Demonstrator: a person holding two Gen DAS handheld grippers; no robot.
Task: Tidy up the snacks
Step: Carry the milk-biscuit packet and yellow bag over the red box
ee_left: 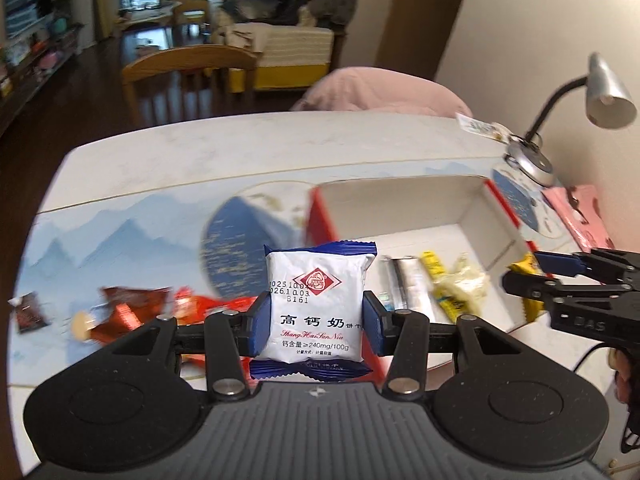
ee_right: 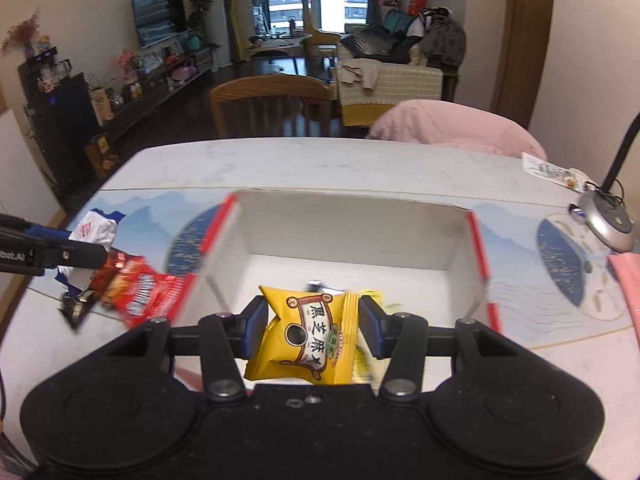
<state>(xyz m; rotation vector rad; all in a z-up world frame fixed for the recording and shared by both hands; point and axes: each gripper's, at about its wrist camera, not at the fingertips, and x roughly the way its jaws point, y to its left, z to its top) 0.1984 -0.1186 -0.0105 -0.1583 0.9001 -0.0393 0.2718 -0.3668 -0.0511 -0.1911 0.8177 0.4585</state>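
My left gripper (ee_left: 316,322) is shut on a white and blue biscuit packet (ee_left: 318,300), held above the table left of the red box (ee_left: 320,216). My right gripper (ee_right: 313,328) is shut on a yellow sesame snack packet (ee_right: 306,338), held over the near edge of the same white-lined red box (ee_right: 476,240). The box holds a silver packet (ee_left: 404,280) and yellow packets (ee_left: 456,284). Red snack packets (ee_left: 132,308) lie on the table to the left; they also show in the right wrist view (ee_right: 140,292). The right gripper shows at the right edge of the left view (ee_left: 532,276).
A desk lamp (ee_left: 604,96) with its base (ee_right: 608,220) stands at the table's right. A pink item (ee_left: 580,216) lies near it. A small packet (ee_right: 552,170) lies at the far right edge. A wooden chair (ee_right: 272,100) and a pink cushion (ee_right: 452,124) are behind the table.
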